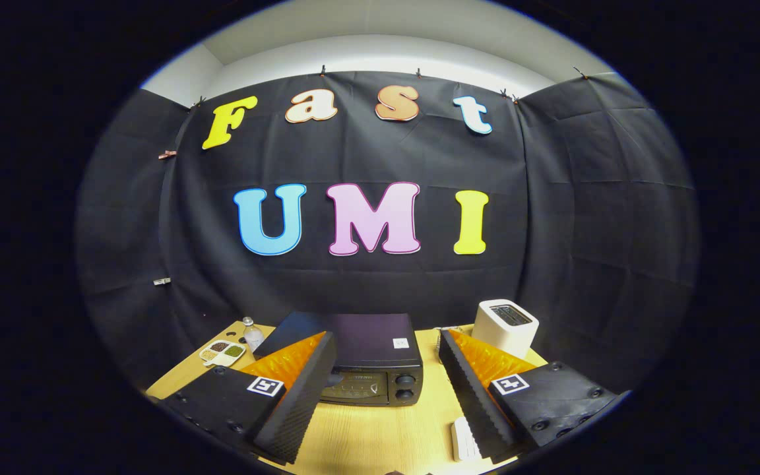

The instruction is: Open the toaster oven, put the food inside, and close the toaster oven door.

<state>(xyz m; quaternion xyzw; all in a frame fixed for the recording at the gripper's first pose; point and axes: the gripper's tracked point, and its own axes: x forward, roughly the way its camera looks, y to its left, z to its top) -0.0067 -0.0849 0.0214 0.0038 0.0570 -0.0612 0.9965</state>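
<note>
Black toaster oven (372,359) with door closed, standing on wooden counter (380,435).
Hand-held gripper (383,396) released, fingers spread wide and empty, oven just ahead between them. White toaster (505,326) beyond right finger; divided dish (223,353) at left.

Black cloth (551,218) hangs across the booth on three sides, creased and pinned up along its top edge with small clips (167,154). Above it runs a pale wall (380,56) under what looks like a white ceiling, evenly lit. Below stands a light wooden table (367,435), its surface smooth.
</note>
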